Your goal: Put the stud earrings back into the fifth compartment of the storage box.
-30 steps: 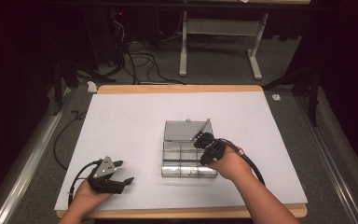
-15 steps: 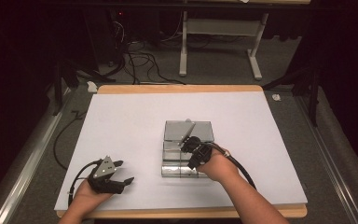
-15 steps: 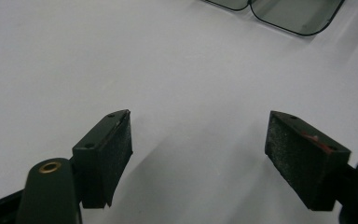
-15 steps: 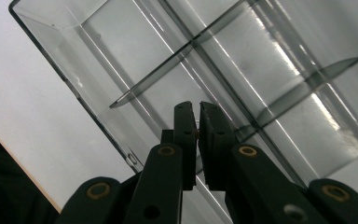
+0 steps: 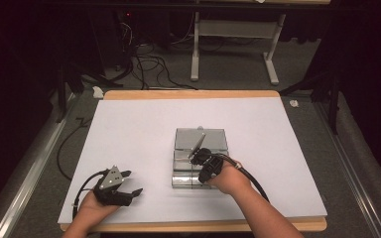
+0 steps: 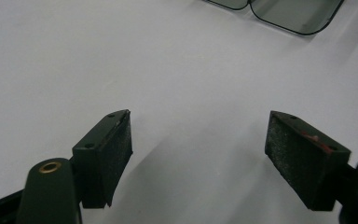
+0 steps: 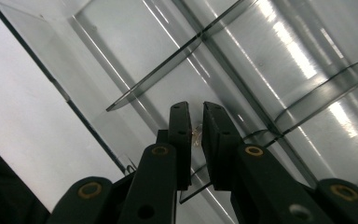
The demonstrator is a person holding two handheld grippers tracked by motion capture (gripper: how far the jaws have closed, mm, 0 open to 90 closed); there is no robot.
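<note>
A clear plastic compartment box (image 5: 183,180) with thin dividers (image 7: 168,65) lies in the middle of the white table sheet. A thin clear panel (image 5: 198,141) rises from the box, leaning left. My right gripper (image 5: 199,156) is over the box's middle and is shut on the panel's lower edge. In the right gripper view its jaws (image 7: 196,109) pinch a thin clear edge (image 7: 196,135) above the compartments. My left gripper (image 5: 130,184) rests open on the sheet near the front left. Nothing lies between its pads (image 6: 109,149), and the box's corner (image 6: 293,14) is far ahead of it.
The white sheet (image 5: 129,129) covers a wooden tabletop (image 5: 188,94). Bare sheet lies all around the box. Each gripper trails a black cable (image 5: 250,176). Beyond the table are dark floor, loose cables and a white stand's legs (image 5: 194,54).
My right gripper moved left and nearer the person over the box, bringing the clear panel from upright to a left lean. The left gripper stayed put.
</note>
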